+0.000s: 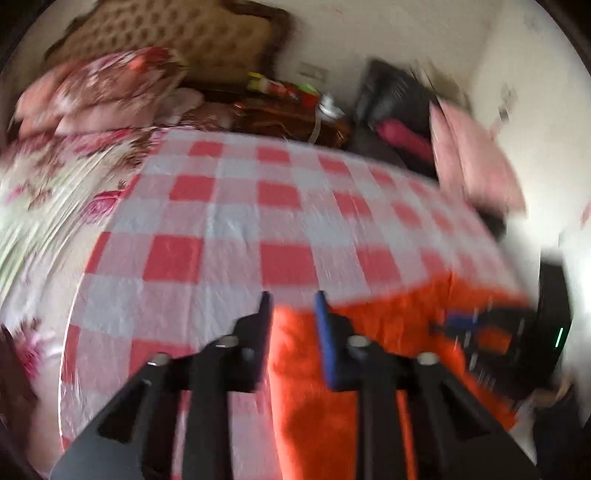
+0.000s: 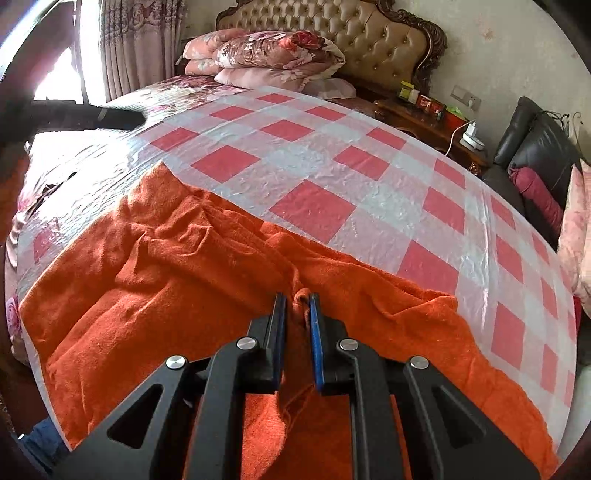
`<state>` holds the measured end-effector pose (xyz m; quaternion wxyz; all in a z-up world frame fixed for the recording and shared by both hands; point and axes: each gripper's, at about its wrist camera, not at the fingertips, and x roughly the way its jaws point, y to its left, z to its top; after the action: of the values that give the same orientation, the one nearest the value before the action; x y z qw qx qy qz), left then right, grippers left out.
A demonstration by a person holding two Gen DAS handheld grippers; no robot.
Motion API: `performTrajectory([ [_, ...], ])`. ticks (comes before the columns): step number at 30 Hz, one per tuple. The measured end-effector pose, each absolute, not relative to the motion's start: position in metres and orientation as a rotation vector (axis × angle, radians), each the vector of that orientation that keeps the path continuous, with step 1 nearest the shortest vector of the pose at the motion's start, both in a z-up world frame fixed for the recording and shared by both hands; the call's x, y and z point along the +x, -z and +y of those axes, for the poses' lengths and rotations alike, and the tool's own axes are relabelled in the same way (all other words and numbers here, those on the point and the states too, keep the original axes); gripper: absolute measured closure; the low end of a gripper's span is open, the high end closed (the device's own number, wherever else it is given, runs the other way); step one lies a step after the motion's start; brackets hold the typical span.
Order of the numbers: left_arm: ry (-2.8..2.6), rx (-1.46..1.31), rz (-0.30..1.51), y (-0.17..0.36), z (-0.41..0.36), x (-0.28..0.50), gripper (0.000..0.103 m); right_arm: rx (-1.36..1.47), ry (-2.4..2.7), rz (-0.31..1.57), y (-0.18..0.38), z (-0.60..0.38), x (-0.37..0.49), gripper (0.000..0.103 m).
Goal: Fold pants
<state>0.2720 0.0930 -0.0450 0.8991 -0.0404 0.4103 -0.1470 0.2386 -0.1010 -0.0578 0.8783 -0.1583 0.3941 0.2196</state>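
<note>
Orange pants (image 2: 177,280) lie spread and creased on a red-and-white checked sheet (image 2: 332,173) on the bed. My right gripper (image 2: 296,306) is shut on a pinched fold of the pants near their far edge. In the blurred left wrist view my left gripper (image 1: 293,306) hovers with its jaws apart over the left end of the pants (image 1: 369,332), with cloth seen between and below the fingers. The right gripper (image 1: 498,339) shows there, blurred, at the right on the pants.
A stack of floral quilts (image 2: 266,55) lies by the tufted headboard (image 2: 369,33). A wooden nightstand (image 2: 432,122) with small items and a dark sofa (image 2: 532,147) with pink cushions stand to the right of the bed. Curtains (image 2: 133,40) hang at the left.
</note>
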Motion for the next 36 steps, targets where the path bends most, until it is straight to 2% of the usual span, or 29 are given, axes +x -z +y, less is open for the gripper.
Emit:
performTrajectory([
  [2, 0.324, -0.009, 0.873, 0.053, 0.091, 0.256, 0.089, -0.334, -0.453, 0.819, 0.058, -0.1, 0.238, 0.09],
  [7, 0.263, -0.01, 0.933, 0.086, 0.106, 0.269, 0.088, -0.337, -0.439, 0.813, 0.058, -0.099, 0.236, 0.09],
  [8, 0.248, -0.011, 0.917, 0.086, 0.108, 0.269, 0.078, -0.34, -0.434, 0.811, 0.058, -0.099, 0.236, 0.09],
  [11, 0.208, -0.038, 0.886, 0.081, 0.12, 0.264, 0.058, -0.345, -0.416, 0.809, 0.059, -0.099, 0.236, 0.09],
  [15, 0.172, -0.085, 0.814, 0.064, 0.14, 0.226, 0.053, -0.367, -0.398, 0.796, 0.06, -0.096, 0.234, 0.086],
  [22, 0.188, -0.24, 0.76, 0.066, 0.17, 0.126, 0.051, -0.389, -0.353, 0.771, 0.061, -0.094, 0.231, 0.077],
  [29, 0.245, -0.346, 0.782, 0.086, 0.163, 0.085, 0.051, -0.42, -0.303, 0.754, 0.063, -0.089, 0.229, 0.071],
  [32, 0.245, -0.369, 0.766, 0.089, 0.159, 0.084, 0.049, -0.418, -0.219, 0.74, 0.054, -0.092, 0.229, 0.063],
  [34, 0.255, -0.372, 0.773, 0.09, 0.155, 0.086, 0.049, -0.372, -0.147, 0.71, 0.035, -0.096, 0.225, 0.05],
  [36, 0.276, -0.381, 0.786, 0.09, 0.149, 0.088, 0.057, -0.299, -0.173, 0.698, 0.007, -0.094, 0.219, 0.044],
])
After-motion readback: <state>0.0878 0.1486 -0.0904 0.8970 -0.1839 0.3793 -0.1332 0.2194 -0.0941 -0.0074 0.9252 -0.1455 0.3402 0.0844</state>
